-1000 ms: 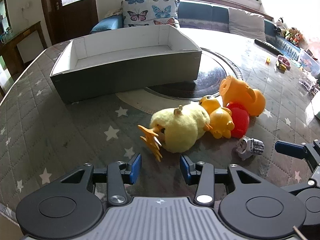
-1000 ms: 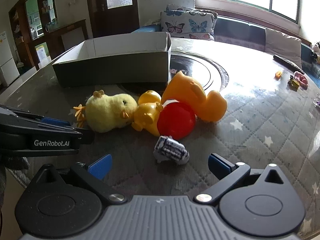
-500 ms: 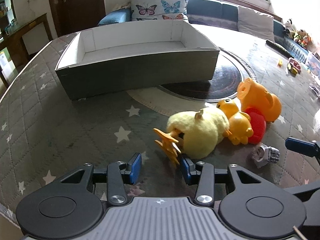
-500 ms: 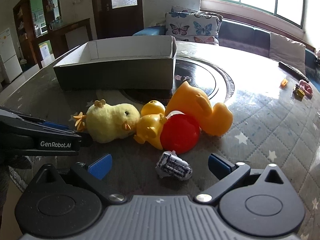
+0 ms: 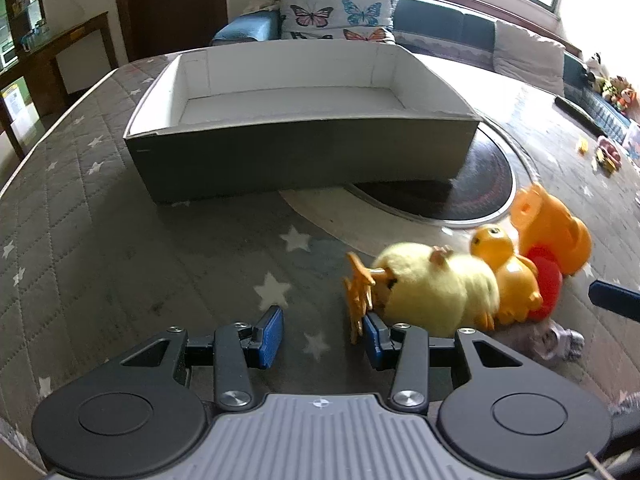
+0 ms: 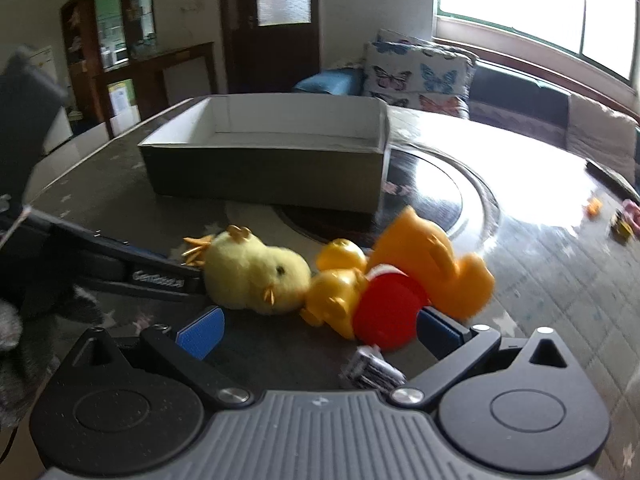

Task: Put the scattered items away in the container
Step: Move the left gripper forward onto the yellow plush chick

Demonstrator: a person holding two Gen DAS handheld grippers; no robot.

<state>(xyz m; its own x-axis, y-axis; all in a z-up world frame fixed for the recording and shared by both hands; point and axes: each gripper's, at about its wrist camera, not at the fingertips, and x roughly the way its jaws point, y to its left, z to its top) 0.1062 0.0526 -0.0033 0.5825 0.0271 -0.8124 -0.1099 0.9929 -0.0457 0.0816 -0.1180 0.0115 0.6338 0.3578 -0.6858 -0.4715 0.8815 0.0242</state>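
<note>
Fingers [image 5: 272,330] of the left gripper [image 5: 322,334] are standing spread and holding nothing, low over the counter [image 5: 100,248], and the plush chick [image 5: 436,292] is lying just off their right tip, its orange feet [image 5: 358,288] brushing that pad. For a sound pick, the person is probably needing to slide this gripper rightward so the soft body sits between both pads, then squeeze at its widest part, not the thin feet. Behind, the grey box [image 5: 304,156] is sitting open with a white, bare floor. Right of the chick, a small yellow duck [image 6: 340,284], a red ball [image 6: 390,312] and a larger orange duck [image 6: 432,256] are bunched together and touching. The right gripper [image 6: 318,330] is also spreading wide and carrying nothing, framing the red ball and small duck; a small grey-and-white item [image 6: 372,370], too blurred to identify, is lying just under it. Closing there risks catching two toys at once, so centring on one seems wiser.
</note>
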